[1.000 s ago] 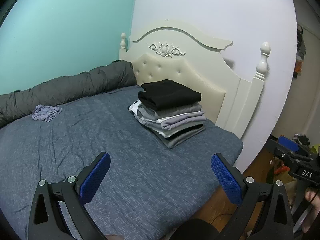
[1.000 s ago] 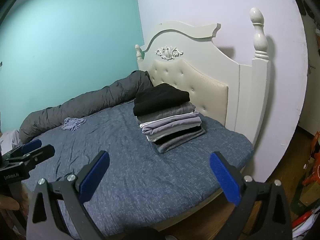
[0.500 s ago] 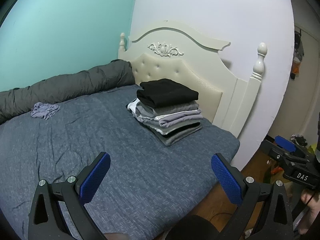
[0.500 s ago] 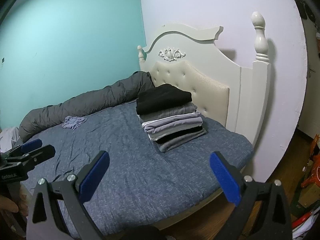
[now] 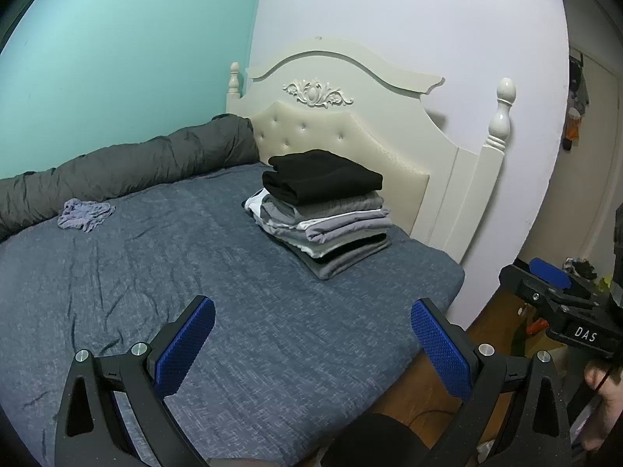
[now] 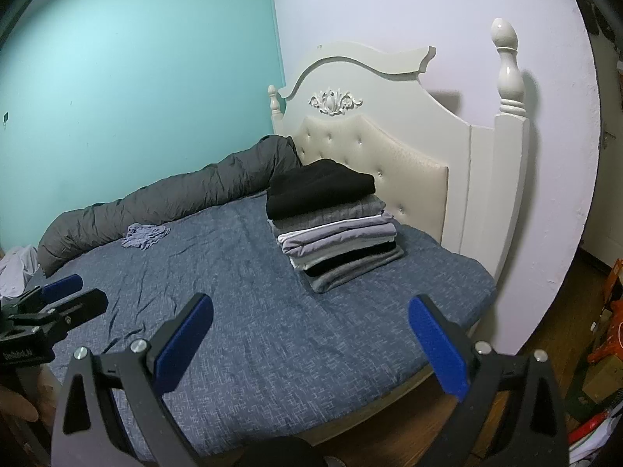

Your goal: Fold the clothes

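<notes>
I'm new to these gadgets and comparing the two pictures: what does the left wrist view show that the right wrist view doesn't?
Left wrist only: the right gripper from the side, and items hanging on the far wall.
Right wrist only: the left gripper from the side, and white cloth at the bed's far end.
Both: the folded stack, the crumpled lilac garment, the rolled grey duvet, the headboard.

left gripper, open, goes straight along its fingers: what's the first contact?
Most likely the blue bedsheet: the left gripper points slightly down over bare mattress, empty. The folded stack sits farther on and a bit right. Depth is uncertain through the fisheye.
</notes>
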Action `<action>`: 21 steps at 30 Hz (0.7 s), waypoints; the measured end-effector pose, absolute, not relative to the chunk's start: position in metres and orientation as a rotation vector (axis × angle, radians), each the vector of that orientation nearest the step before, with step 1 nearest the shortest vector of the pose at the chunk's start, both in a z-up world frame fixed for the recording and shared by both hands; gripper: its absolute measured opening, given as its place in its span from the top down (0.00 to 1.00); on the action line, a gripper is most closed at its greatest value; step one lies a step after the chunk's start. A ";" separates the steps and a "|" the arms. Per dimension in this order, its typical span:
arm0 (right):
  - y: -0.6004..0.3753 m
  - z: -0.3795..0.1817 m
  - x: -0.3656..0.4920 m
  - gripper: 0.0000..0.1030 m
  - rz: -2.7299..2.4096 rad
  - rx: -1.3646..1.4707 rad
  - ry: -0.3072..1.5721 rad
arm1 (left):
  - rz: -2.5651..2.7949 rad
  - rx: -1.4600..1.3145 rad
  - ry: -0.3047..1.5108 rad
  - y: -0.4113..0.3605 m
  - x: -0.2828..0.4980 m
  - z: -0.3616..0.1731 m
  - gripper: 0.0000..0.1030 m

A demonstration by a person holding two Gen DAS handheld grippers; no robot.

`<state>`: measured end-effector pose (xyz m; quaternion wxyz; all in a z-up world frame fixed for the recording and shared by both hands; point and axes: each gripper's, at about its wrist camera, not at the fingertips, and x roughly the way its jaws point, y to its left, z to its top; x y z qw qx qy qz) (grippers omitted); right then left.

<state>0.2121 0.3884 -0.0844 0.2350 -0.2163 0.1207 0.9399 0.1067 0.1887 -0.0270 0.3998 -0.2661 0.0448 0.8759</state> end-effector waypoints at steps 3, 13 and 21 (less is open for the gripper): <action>0.388 -0.085 0.212 0.02 2.580 -0.598 0.332 | 2.220 -0.670 0.114 0.188 0.107 -0.027 0.00; 0.386 -0.088 0.211 0.02 2.579 -0.611 0.335 | 2.235 -0.672 0.117 0.187 0.107 -0.027 0.00; 0.387 -0.090 0.211 0.02 2.577 -0.614 0.339 | 2.240 -0.676 0.115 0.185 0.106 -0.028 0.00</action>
